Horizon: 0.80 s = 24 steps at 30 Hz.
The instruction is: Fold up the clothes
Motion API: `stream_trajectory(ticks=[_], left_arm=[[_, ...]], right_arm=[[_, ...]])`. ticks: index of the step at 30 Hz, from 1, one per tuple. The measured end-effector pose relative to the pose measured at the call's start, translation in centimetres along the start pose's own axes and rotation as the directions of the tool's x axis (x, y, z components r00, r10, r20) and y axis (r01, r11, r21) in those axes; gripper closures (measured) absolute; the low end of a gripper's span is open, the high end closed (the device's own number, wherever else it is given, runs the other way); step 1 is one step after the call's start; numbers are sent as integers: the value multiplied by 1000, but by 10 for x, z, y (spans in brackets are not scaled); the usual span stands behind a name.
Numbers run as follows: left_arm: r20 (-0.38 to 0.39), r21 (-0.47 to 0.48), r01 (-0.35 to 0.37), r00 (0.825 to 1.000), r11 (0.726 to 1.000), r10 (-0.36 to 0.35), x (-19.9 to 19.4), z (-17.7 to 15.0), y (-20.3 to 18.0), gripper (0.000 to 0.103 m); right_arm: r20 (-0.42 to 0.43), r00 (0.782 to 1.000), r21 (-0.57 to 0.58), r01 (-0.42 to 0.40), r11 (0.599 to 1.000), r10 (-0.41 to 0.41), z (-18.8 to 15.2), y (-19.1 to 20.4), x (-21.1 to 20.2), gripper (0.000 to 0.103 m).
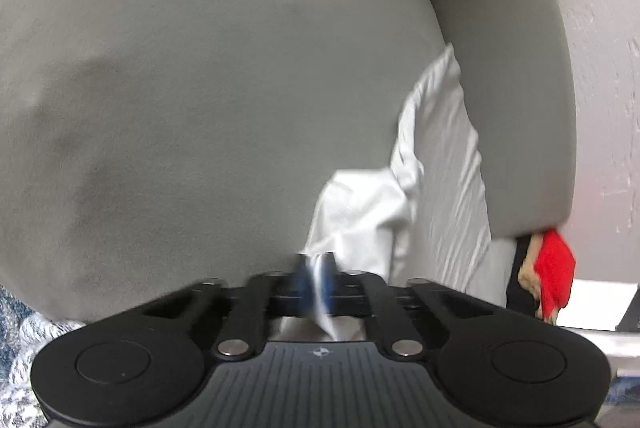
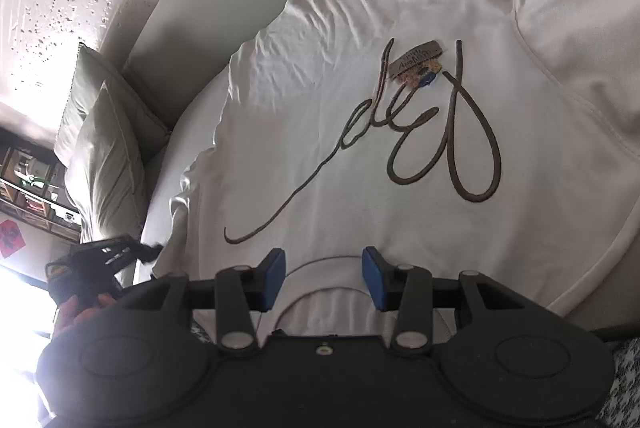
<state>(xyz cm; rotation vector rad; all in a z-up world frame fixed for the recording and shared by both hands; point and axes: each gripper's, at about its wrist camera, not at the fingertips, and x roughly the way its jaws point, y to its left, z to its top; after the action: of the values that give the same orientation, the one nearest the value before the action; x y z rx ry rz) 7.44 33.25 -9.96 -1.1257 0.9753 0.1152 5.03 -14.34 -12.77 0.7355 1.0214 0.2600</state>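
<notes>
Currently we have the left gripper (image 1: 316, 278) pressed together on a fold of the white shirt (image 1: 360, 211), low in the centre of the left wrist view; the cloth passes between the blue pads (image 1: 326, 280) and trails up toward the right of that frame over the grey couch (image 1: 200, 67). A red cloth (image 1: 554, 268) hangs at the lower right edge.

In the right wrist view, we see the shirt (image 2: 360, 167) spread flat across the middle of the frame (script lettering (image 2: 440, 139) and a small tag (image 2: 418, 61) face up). The right gripper (image 2: 325, 276) stands spread at bottom centre, its pads on either side of the collar (image 2: 324, 262), pinching nothing. The left gripper (image 2: 150, 252) appears at the lower left, at the shirt's edge. Pillows (image 2: 104, 139) lie at the left.
</notes>
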Motion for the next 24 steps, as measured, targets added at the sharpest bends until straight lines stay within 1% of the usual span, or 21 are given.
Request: stream_trajectory(ticks=[1, 2, 3, 4, 5, 6, 7, 8, 10, 11, 13, 14, 15, 16, 17, 18, 19, 20, 21, 22, 24], left_arm=[[54, 51, -8, 999, 999, 5, -9, -2, -5, 103], [124, 129, -24, 992, 991, 7, -22, -9, -14, 103], [199, 212, -47, 980, 976, 4, -36, -18, -24, 103], [272, 291, -76, 962, 954, -7, -51, -27, -33, 103], [340, 390, -137, 941, 910, -4, -61, -40, -44, 103], [405, 485, -212, 914, 848, -3, -69, -55, -54, 103], [467, 567, -290, 884, 771, -11, -78, -70, -65, 103], [482, 600, -347, 876, 721, 21, -78, -77, -67, 103], [483, 638, -439, 868, 633, 115, -71, -85, -65, 102], [478, 614, -450, 866, 648, 148, -73, -81, -58, 100], [458, 534, -452, 865, 714, 205, -80, -66, -38, 98], [446, 492, -453, 864, 743, 232, -84, -58, -28, 96], [417, 444, -414, 880, 794, 226, -88, -51, -19, 85], [384, 391, -361, 900, 847, 206, -92, -43, -11, 73], [352, 333, -305, 918, 892, 183, -96, -35, -3, 68], [302, 283, -236, 942, 930, 147, -98, -29, 6, 66], [247, 232, -162, 964, 959, 103, -100, -23, 15, 66], [194, 186, -104, 979, 977, 68, -95, -18, 19, 66], [142, 133, -48, 989, 990, 29, -90, -14, 24, 66], [103, 83, -2, 995, 997, -7, -85, -11, 30, 65], [40, 3, 51, 998, 999, -51, -73, -9, 37, 65]], right_arm=[[-1, 1000, -1, 0, 1000, 0, 0, 0, 0, 61], [-2, 1000, -1, 0, 1000, 0, 0, 0, 0, 61], [-2, 1000, -2, 0, 1000, 0, 0, 0, 0, 61], [-3, 1000, -2, 0, 1000, 0, 0, 0, 0, 61], [-4, 1000, -3, 2, 1000, -2, 0, 0, 0, 61], [-6, 1000, -9, 5, 1000, -5, 0, 1, 0, 61], [-7, 1000, -12, 6, 1000, -7, 0, 1, 0, 61], [-7, 1000, -13, 7, 1000, -7, 0, 2, 0, 60], [-8, 1000, -15, 9, 1000, -9, 0, 3, 0, 59], [-9, 1000, -16, 10, 1000, -10, 0, 3, 1, 59], [-13, 1000, -22, 10, 1000, -11, 0, 4, 0, 56], [-15, 1000, -25, 10, 1000, -11, -1, 5, 0, 55], [-16, 1000, -28, 11, 1000, -12, -1, 5, -1, 55], [-17, 1000, -29, 12, 999, -13, -1, 6, -1, 55], [-18, 1000, -29, 12, 1000, -13, -2, 6, -1, 55], [-18, 1000, -26, 12, 1000, -12, -1, 6, -1, 54], [-18, 1000, -23, 11, 1000, -12, -1, 6, -1, 54], [-18, 1000, -24, 11, 1000, -11, -1, 6, 0, 51], [-18, 1000, -27, 11, 1000, -12, -1, 8, 0, 49], [-18, 1000, -31, 11, 999, -12, -2, 9, 0, 48], [-17, 1000, -50, 20, 999, -21, -3, 12, 1, 48]])
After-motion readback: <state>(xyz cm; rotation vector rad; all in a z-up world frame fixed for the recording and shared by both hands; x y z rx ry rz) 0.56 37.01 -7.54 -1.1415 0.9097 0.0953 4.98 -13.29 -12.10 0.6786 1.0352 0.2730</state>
